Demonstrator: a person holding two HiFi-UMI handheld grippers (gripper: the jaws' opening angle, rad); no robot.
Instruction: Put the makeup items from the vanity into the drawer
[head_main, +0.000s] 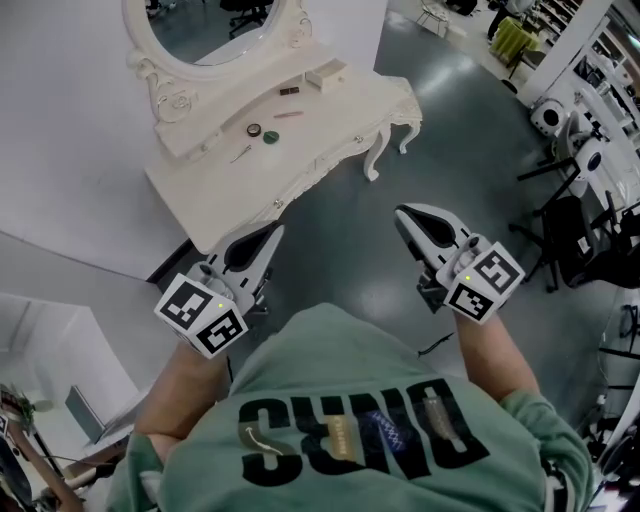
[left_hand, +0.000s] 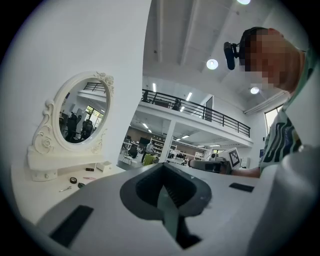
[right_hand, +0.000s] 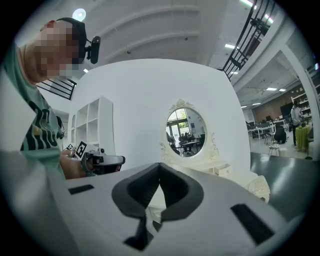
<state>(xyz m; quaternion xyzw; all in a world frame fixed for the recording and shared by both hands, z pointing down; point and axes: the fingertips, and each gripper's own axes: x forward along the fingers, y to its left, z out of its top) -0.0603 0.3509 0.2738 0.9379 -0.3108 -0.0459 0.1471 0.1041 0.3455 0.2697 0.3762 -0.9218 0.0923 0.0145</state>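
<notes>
The left gripper (head_main: 268, 238) and right gripper (head_main: 408, 215) are held close to the person's chest, each with jaws closed on nothing. This looks like an approach posture, since the vanity (head_main: 300, 180) stands well apart at the far left. The makeup items (head_main: 262, 133) lie scattered on its counter (head_main: 335, 105) below the mirror (head_main: 215, 25), none stowed yet.

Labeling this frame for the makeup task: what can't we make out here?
- makeup items: head view and left gripper view, too small to identify.
- drawer: head view, the vanity front is seen too steeply from above to tell whether it is open or shut.
- vanity top: right gripper view, mostly behind the right tongs.
- mirror: head view, cut off by the top edge.
</notes>
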